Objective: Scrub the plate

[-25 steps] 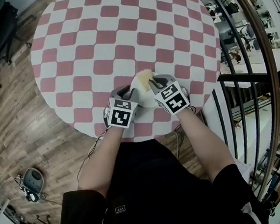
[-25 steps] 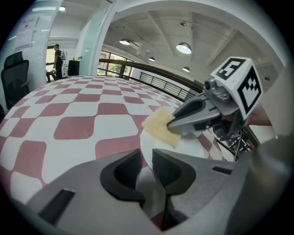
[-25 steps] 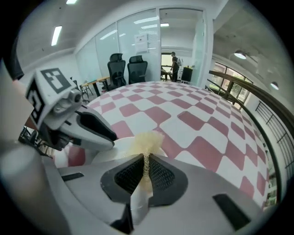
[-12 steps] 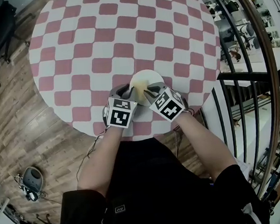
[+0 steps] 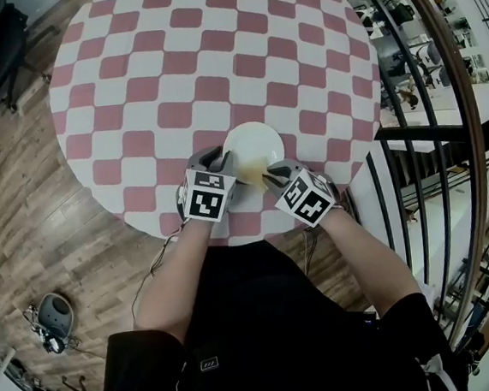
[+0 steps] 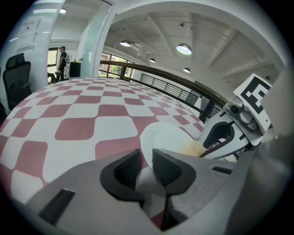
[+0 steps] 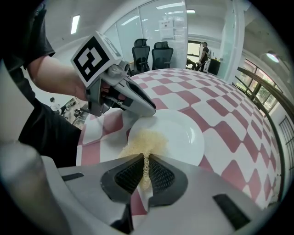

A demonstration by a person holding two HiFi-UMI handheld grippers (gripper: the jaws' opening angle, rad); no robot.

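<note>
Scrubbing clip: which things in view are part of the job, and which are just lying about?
In the job: white plate; yellow mesh scrubber; left hand-held gripper, on the plate's rim; right hand-held gripper, clamping the scrubber.
Lying about: office chairs; railing; grey device on the floor.

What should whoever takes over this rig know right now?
The left claw is shut on the near rim of the plate, steadying it.
The right claw is shut on the yellow mesh scrubber, which rests on the near side of the plate's inside.
The plate sits on the checkered table, near the person's edge.
Done: both grips made, scrubber on plate.
Left: scrub the rest of the surface. No dirt shows, so coverage can't be judged.
</note>
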